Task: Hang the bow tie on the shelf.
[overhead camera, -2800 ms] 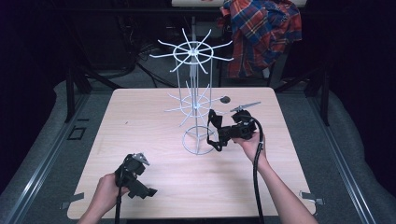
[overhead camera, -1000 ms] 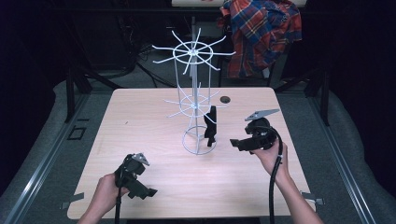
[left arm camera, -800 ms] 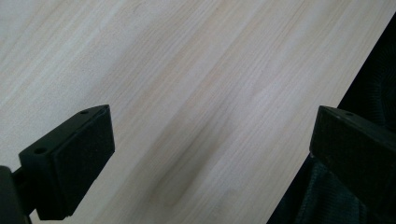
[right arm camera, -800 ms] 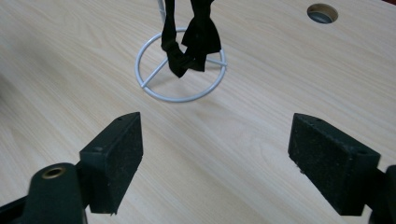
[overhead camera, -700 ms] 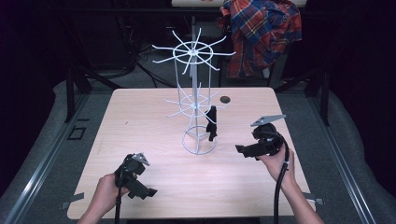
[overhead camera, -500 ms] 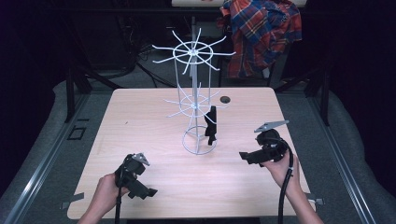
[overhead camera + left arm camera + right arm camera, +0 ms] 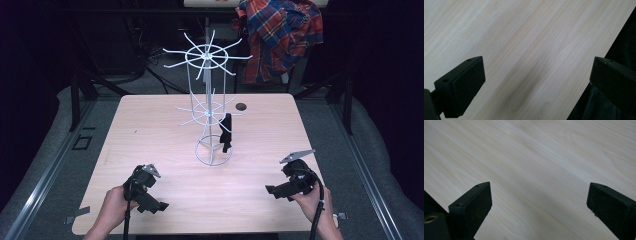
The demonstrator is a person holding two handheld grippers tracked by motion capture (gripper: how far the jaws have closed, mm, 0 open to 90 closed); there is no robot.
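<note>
Hanging from a lower prong of the wire rack [image 7: 207, 112], the black object [image 7: 226, 132] looks placed, with the left gripper [image 7: 156, 205] and right gripper [image 7: 272, 190] both released and empty near the table [image 7: 150, 125] edge, the right's jaws having just spread wider.

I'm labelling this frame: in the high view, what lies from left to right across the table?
Left tool → white wire rack → black item hanging on the rack → dark round spot on the table → right tool.

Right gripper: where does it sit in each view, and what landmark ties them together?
High view: right gripper, lower right, over the table's near right corner.
Right gripper view: right gripper, jaws wide apart, nothing between.
Left gripper view: not in it.
Shared landmark: the pale wood table.
</note>
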